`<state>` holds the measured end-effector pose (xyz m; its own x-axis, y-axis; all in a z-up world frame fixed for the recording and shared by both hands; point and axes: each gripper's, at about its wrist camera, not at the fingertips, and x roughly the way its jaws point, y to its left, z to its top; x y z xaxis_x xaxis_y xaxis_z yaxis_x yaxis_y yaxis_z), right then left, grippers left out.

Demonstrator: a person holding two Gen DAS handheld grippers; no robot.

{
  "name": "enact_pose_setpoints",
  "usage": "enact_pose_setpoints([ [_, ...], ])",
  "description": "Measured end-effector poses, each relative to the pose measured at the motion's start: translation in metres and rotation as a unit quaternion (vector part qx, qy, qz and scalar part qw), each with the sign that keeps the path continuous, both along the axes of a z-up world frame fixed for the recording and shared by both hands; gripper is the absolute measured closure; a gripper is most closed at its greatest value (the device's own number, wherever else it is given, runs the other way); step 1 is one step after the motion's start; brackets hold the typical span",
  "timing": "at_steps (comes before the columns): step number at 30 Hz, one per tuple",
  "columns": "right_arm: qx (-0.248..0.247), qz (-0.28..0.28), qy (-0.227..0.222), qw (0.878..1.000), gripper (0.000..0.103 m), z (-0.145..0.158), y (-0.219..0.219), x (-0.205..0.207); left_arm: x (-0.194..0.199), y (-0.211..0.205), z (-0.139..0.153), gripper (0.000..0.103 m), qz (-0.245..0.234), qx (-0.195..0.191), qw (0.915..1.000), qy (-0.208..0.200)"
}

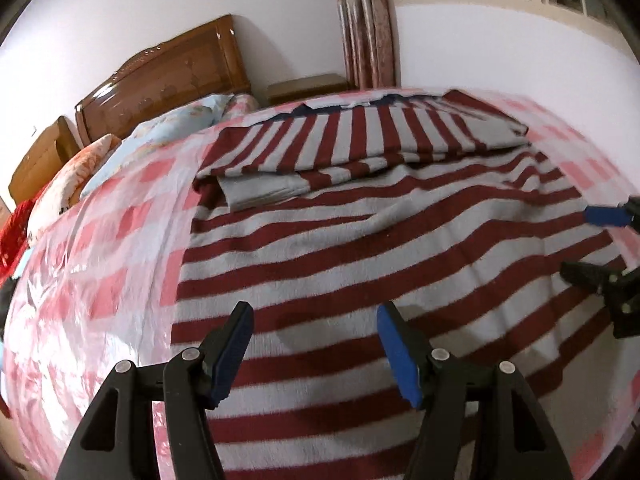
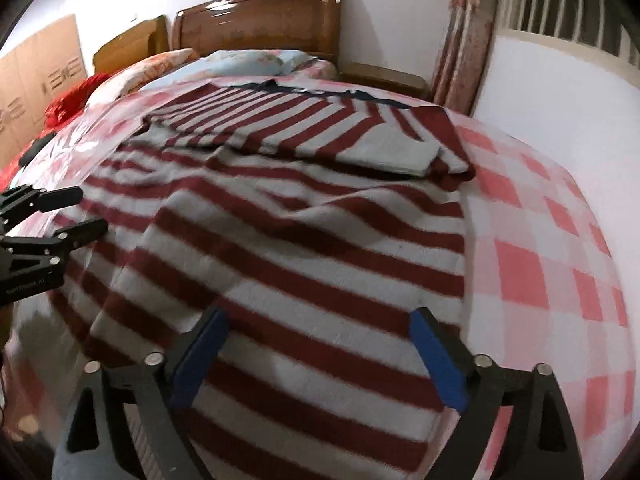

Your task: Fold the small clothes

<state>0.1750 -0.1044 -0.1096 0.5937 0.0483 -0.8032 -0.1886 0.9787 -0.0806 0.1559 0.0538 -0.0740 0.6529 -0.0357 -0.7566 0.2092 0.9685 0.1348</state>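
Sweater (image 1: pixel 360 248) flat on bed (image 1: pixel 120 240), sleeves already folded in at far end. Left gripper (image 1: pixel 316 320) wide, empty, over near hem; right gripper (image 2: pixel 320 328) same. Pinch both hem corners evenly, then fold up. Pillows (image 1: pixel 132 140) at headboard (image 1: pixel 168 80), well clear.

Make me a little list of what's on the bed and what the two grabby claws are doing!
garment: red and grey striped sweater, spread flat, both sleeves folded across the chest
sleeve cuffs: grey, one near each side
surface: bed with pink checked sheet
left gripper: open, above the sweater's lower part, holding nothing
right gripper: open, above the sweater's lower part, holding nothing
pillows: light blue one near the wooden headboard
fold stage: hem not yet folded up
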Motion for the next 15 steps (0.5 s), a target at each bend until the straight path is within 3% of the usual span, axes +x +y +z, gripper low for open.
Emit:
enact_pose_setpoints([
  [7, 0.000, 0.001, 0.000, 1.000, 0.000, -0.001, -0.005, -0.016, -0.006, 0.017, -0.004, 0.025, 0.018, -0.040, 0.9990, 0.007],
  [15, -0.002, 0.006, -0.001, 1.000, 0.000, -0.001, -0.008, -0.028, -0.012, 0.025, -0.007, 0.021, 0.026, -0.059, 0.9979, 0.005],
])
